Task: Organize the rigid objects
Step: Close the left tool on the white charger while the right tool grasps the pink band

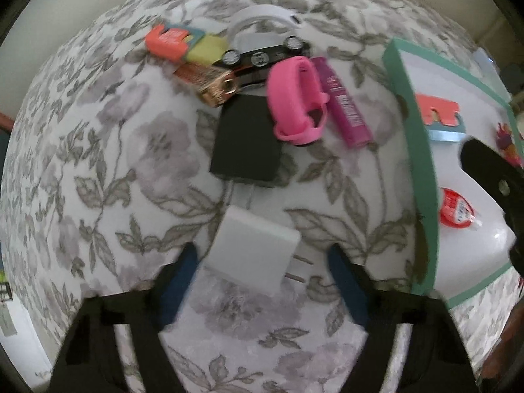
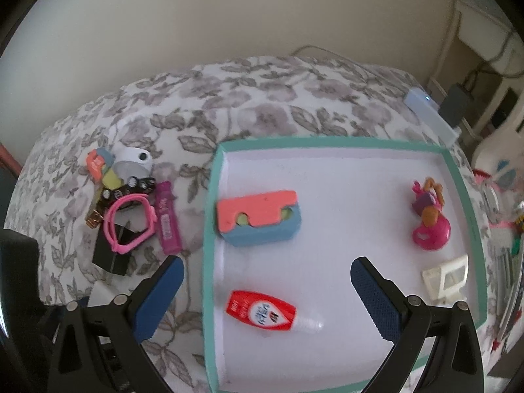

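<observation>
My left gripper [image 1: 262, 265] is open, its blue fingers on either side of a white charger plug [image 1: 253, 249] lying on the floral cloth; contact cannot be told. Beyond it lie a black adapter [image 1: 245, 140], a pink wristband [image 1: 296, 98], a purple tube [image 1: 347, 101], a gold item [image 1: 209, 82] and an orange-yellow block [image 1: 170, 41]. My right gripper [image 2: 267, 291] is open and empty above the teal-rimmed white tray [image 2: 347, 144], over a red glue bottle [image 2: 262, 311]. The tray also holds an orange-and-blue block [image 2: 258, 217], a pink toy [image 2: 430, 219] and a cream frame [image 2: 447, 276].
The pile of small items [image 2: 131, 203] sits left of the tray on the floral cloth [image 2: 262, 111]. The tray's left wall [image 1: 416, 150] stands right of the left gripper. The right gripper's black body [image 1: 497, 180] reaches over the tray. A wall and cluttered furniture [image 2: 484, 65] lie behind.
</observation>
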The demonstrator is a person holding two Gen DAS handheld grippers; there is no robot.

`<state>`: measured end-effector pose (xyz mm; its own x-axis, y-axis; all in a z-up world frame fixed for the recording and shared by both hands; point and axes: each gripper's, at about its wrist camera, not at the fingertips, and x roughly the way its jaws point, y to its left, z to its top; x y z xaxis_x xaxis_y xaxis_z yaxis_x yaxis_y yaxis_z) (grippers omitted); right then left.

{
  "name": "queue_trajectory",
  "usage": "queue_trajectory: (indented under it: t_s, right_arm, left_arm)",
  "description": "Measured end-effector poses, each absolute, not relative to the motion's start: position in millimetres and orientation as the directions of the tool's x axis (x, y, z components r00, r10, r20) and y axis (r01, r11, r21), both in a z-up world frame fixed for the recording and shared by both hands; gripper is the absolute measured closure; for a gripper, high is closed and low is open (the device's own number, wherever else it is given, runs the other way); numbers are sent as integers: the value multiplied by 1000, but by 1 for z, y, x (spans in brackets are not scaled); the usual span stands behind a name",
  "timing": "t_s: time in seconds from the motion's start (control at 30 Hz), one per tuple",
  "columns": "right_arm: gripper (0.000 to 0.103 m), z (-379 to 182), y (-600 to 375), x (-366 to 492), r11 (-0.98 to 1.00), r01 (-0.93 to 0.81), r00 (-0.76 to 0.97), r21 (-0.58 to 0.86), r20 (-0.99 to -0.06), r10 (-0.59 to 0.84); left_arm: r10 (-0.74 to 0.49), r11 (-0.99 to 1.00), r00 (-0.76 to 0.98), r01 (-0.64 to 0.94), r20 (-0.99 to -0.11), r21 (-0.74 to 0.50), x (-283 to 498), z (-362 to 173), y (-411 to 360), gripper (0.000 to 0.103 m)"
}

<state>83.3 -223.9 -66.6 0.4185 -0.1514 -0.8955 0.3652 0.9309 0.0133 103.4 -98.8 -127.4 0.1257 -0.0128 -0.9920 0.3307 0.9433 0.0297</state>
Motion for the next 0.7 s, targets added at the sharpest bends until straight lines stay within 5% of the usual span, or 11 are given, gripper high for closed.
queue_trajectory:
  t_s: [0.33,0.7]
  right_arm:
    - [0,-64,-207,104,951,306,459,51,-883,-100]
    - [0,-64,-180,125,964,233,519,127,-855,-13]
  left_arm:
    - [-37,952,115,305,-993,0,111,-135,-83,38]
    - [-12,999,136,45,-991,-6,132,-133,-30,38]
